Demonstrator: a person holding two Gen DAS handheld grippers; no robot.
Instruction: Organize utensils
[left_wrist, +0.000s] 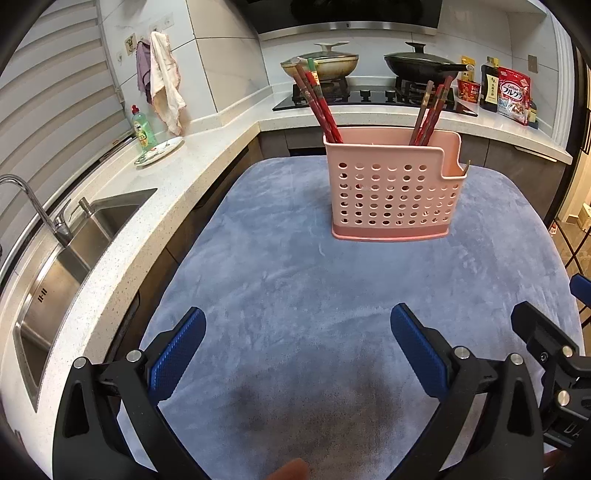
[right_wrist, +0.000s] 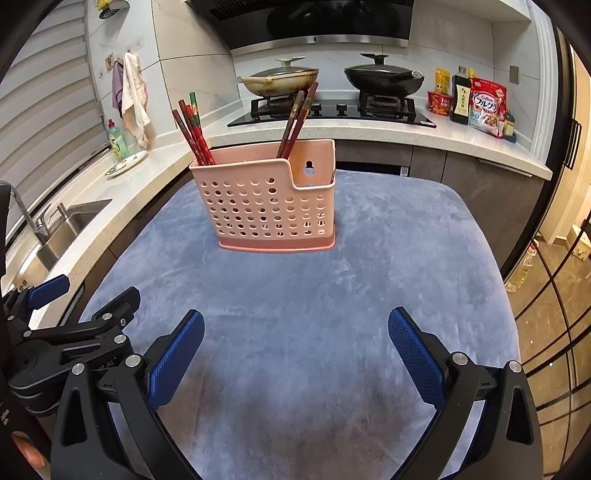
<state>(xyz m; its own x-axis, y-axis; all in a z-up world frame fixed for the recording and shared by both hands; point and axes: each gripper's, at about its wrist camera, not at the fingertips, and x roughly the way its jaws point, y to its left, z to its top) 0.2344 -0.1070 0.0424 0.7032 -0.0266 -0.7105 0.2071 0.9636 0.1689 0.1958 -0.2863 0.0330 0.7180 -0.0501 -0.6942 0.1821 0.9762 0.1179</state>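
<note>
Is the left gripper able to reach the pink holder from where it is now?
Probably yes. The left gripper is open with nothing between its fingers, and only bare blue cloth lies between it and the pink holder. The right gripper is beside it, not in its way.

Both grippers hang low and angled downward, side by side. The left gripper (left_wrist: 297, 347) has its jaws spread wide, blue ribbed pads (left_wrist: 176, 354) facing each other with nothing between them. The right gripper (right_wrist: 295, 349) matches it: jaws fully apart, blue pads (right_wrist: 417, 358) bare, nothing gripped. From the left gripper's camera, the black frame of the right one shows at the right edge, close alongside; from the right gripper's camera, the left one's black linkage and a blue pad tip sit at the left edge. A fingertip (left_wrist: 291, 470) peeks in at the bottom of the left view, another fingertip (right_wrist: 27, 448) at the lower left of the right view.
</note>
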